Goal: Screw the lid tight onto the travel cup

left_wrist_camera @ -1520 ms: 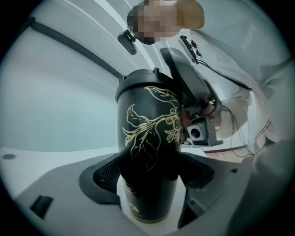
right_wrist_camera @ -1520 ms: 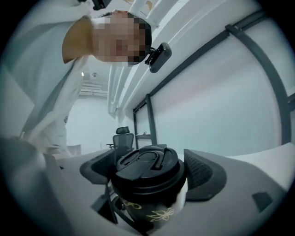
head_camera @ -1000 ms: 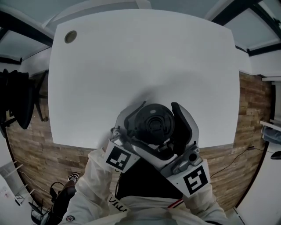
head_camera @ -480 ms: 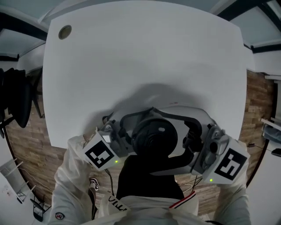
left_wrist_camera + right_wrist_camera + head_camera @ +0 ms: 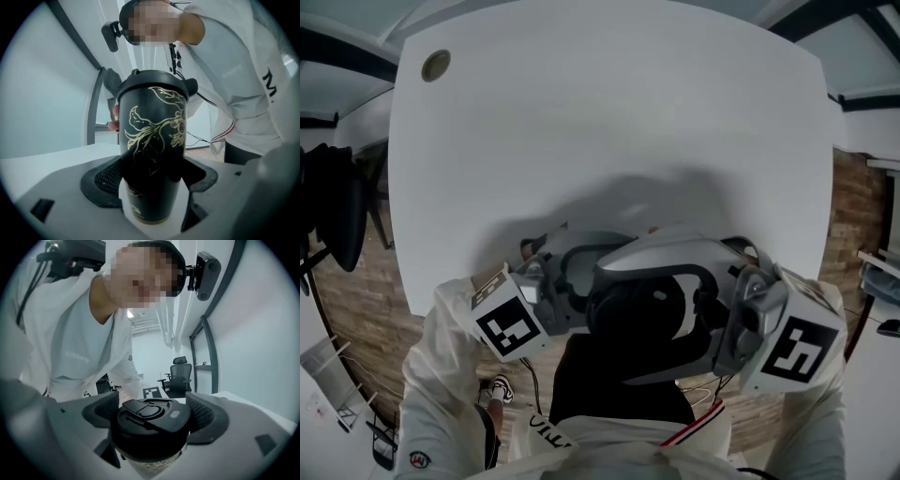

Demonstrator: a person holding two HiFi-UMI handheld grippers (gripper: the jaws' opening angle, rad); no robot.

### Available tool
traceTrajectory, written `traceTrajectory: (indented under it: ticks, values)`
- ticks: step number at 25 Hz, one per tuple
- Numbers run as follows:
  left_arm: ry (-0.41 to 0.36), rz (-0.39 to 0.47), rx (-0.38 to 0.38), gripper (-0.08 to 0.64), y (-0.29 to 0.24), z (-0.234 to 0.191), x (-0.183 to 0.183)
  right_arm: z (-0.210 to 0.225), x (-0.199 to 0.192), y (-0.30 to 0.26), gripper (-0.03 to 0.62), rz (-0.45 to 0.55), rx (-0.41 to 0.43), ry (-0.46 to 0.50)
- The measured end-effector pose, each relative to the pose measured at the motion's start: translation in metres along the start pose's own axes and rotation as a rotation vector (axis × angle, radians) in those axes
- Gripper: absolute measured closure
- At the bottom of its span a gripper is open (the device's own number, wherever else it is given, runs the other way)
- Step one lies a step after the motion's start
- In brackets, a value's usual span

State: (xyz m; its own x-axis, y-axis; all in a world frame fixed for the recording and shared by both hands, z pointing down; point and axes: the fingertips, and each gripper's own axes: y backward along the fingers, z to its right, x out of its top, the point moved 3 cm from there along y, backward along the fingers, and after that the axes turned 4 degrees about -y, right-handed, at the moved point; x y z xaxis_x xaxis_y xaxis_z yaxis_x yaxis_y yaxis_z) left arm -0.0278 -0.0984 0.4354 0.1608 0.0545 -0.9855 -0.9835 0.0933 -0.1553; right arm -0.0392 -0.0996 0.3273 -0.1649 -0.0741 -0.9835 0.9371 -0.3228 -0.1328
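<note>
Your left gripper point(image 5: 151, 180) is clamped on the lower body of the black cup point(image 5: 152, 136), pads pressed against both sides, with the cup upright. Your right gripper point(image 5: 153, 412) is closed around the black lid point(image 5: 154, 425), which sits on top of the cup. In the head view the cup is at the near edge of the white table point(image 5: 609, 112), tight against your torso, and I can't tell if its base touches the tabletop. The grippers flank it left and right, bodies angled outward. The tabletop spreads wide ahead of them. A round cable hole point(image 5: 436, 65) sits at the far left corner, well apart from the cup. A dark chair point(image 5: 337, 216) stands off the table's left edge.
</note>
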Motion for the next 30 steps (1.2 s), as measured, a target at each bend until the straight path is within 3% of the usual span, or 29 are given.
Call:
traceTrajectory:
  ticks: [7,10,14,19,22,24,26,30]
  values:
    - [0.015,0.019,0.166,0.175,0.001,0.003,0.001,0.0,0.003,0.005,0.138,0.133,-0.259,-0.024]
    - [0.023,-0.012,0.254,0.175,0.004,0.006,0.0,-0.002,0.006,0.004,0.14,0.184,-0.39,-0.03]
    - [0.057,-0.035,0.407,0.175,0.007,0.011,0.0,-0.004,0.009,0.004,0.141,0.251,-0.643,-0.059]
    - [0.09,-0.06,0.606,0.175,0.006,0.018,0.001,-0.009,0.01,0.008,0.141,0.303,-1.033,-0.089]
    - [0.089,-0.062,0.669,0.175,0.007,0.02,0.003,-0.013,0.009,0.007,0.141,0.3,-1.193,-0.104]
    - [0.081,-0.052,0.667,0.175,0.005,0.018,0.006,-0.013,0.008,0.009,0.141,0.301,-1.211,-0.105]
    - [0.078,-0.049,0.649,0.175,0.003,0.017,0.006,-0.014,0.006,0.01,0.141,0.32,-1.178,-0.119]
    - [0.072,-0.031,0.583,0.175,0.004,0.017,0.005,-0.021,0.005,0.017,0.138,0.479,-0.939,-0.229]
